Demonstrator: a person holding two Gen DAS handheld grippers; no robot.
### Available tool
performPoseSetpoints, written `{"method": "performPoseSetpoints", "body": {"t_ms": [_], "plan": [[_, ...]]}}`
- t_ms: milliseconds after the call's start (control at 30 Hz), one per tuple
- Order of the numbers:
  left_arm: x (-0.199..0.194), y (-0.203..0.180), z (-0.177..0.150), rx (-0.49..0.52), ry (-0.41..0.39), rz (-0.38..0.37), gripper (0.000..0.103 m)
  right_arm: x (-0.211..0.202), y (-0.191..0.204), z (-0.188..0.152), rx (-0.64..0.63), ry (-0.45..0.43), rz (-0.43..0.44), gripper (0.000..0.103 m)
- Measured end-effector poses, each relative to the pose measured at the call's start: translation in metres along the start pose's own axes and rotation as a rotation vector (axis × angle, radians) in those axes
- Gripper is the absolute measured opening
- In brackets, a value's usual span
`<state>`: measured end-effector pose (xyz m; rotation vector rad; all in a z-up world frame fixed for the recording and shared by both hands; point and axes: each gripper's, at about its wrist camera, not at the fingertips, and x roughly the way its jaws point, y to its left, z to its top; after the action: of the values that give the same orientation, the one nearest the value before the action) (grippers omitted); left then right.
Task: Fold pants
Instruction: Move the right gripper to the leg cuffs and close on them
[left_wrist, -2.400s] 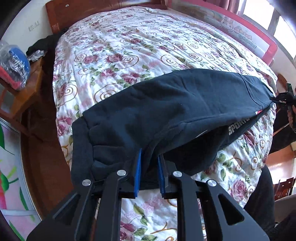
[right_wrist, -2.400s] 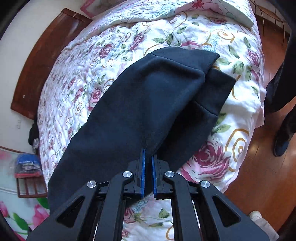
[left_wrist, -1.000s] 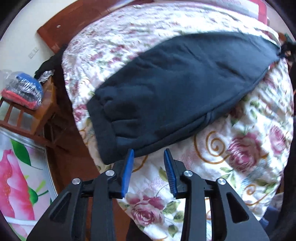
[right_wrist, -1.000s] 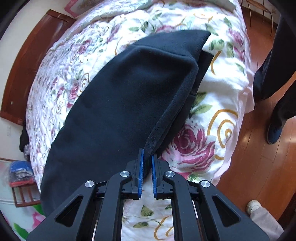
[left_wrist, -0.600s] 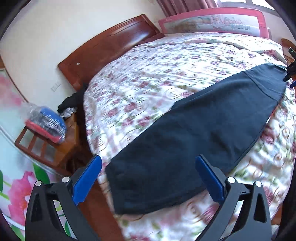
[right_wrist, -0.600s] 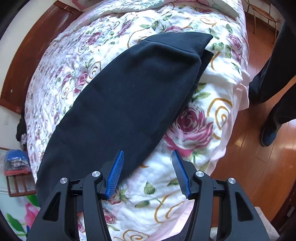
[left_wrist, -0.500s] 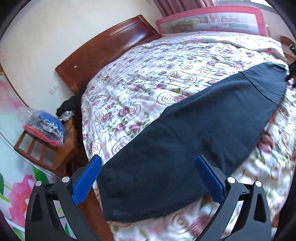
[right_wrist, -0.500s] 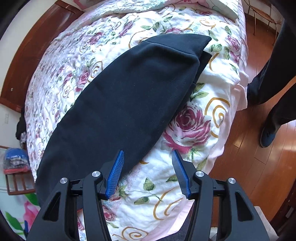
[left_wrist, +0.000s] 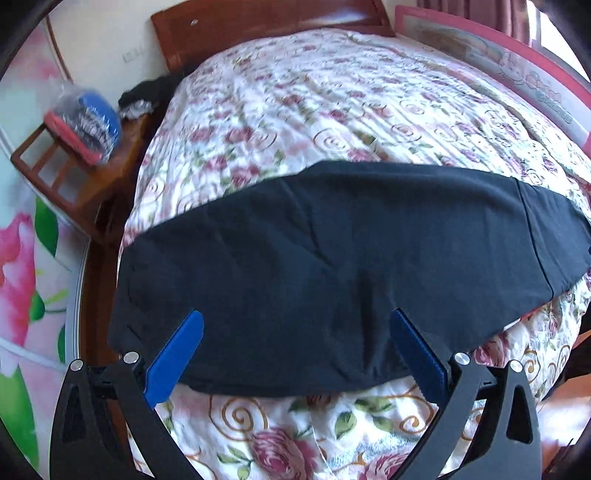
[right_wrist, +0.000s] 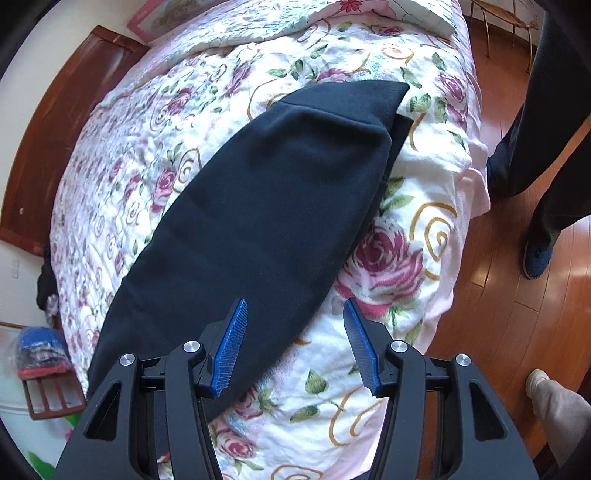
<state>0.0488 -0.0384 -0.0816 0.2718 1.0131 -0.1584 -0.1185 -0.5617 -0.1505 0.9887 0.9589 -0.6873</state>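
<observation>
Pants (left_wrist: 351, 251): dark navy, folded lengthwise into one long band, lying flat across the near part of the bed; the waistband end sits by the bed's corner, one layer peeking out beneath the other (right_wrist: 400, 129).
Left gripper (left_wrist: 295, 354): blue-padded fingers spread wide, holding nothing, poised over the pants' near edge at the leg end.
Right gripper (right_wrist: 293, 345): fingers apart, empty, framing the pants' long edge.
Bedspread (left_wrist: 332, 110): white quilt with pink roses and gold swirls.
Headboard (left_wrist: 258, 26): reddish wood.
Wooden chair (left_wrist: 70, 162): beside the bed, a bagged bundle (left_wrist: 85, 118) on it.
Floor (right_wrist: 517, 314): glossy wood; someone's legs stand there (right_wrist: 546, 155).
</observation>
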Motion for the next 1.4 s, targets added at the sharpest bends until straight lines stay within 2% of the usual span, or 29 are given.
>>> {"method": "performPoseSetpoints", "body": {"t_ms": [233, 533, 667, 1167, 1400], "plan": [[-0.002, 0.013, -0.001, -0.026, 0.017, 0.010, 0.101, 0.010, -0.025, 0.018, 0.133, -0.009, 0.074, 0.054], [0.002, 0.018, 0.005, -0.042, 0.026, 0.004, 0.101, 0.022, -0.038, 0.033, 0.169, -0.009, 0.073, 0.054], [0.000, 0.014, 0.007, -0.023, 0.017, 0.002, 0.101, 0.031, -0.045, 0.034, 0.209, -0.005, 0.119, 0.054], [0.003, 0.011, 0.007, -0.011, 0.025, -0.003, 0.101, 0.033, -0.029, 0.036, 0.151, -0.066, 0.180, 0.054], [0.005, 0.010, 0.006, -0.007, 0.029, -0.007, 0.101, 0.017, -0.022, 0.039, 0.139, -0.069, 0.201, 0.054]]}}
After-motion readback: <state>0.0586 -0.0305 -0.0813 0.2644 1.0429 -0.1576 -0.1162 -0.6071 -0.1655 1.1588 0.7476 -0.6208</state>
